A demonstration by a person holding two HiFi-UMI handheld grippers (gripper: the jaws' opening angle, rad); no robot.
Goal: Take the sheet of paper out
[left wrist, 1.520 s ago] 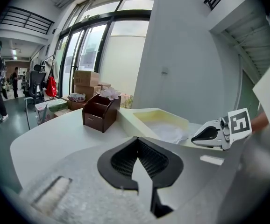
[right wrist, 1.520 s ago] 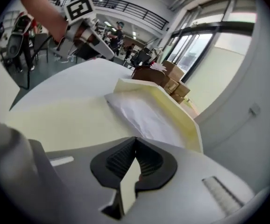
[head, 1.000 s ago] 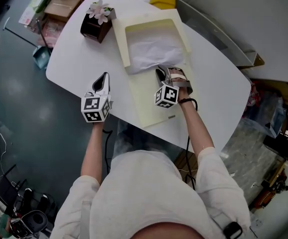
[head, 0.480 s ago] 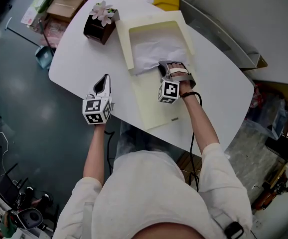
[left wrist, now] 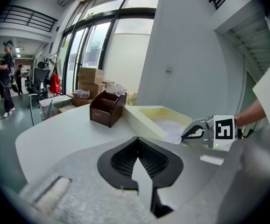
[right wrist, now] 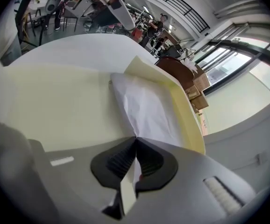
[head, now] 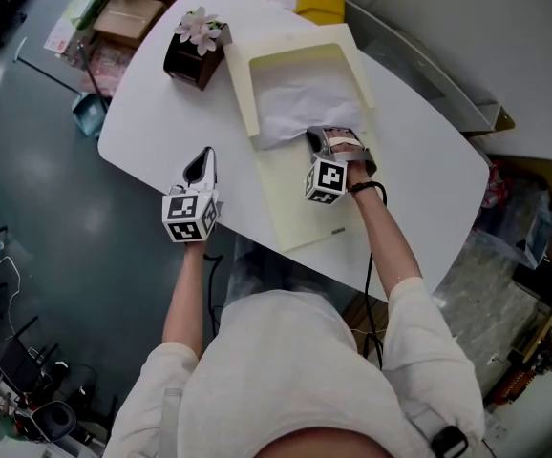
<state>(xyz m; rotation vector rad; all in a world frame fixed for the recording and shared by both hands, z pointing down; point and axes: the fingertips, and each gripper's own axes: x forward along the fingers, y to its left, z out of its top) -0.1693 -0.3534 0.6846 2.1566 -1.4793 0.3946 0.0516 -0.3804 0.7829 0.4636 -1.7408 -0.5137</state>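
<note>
White counter, dark floor all around it. Left of the cream box, the left claw hangs pinched shut, empty. At the box's front, the right claw is clamped on the near edge of the sheet of paper; the rest lies inside the box.

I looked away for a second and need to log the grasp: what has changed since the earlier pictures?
The right gripper, open at the paper's near edge before, has now closed on that edge of the sheet of paper. The sheet has not left the cream box. The left gripper stays shut and empty above the table; the brown holder is unmoved.
</note>
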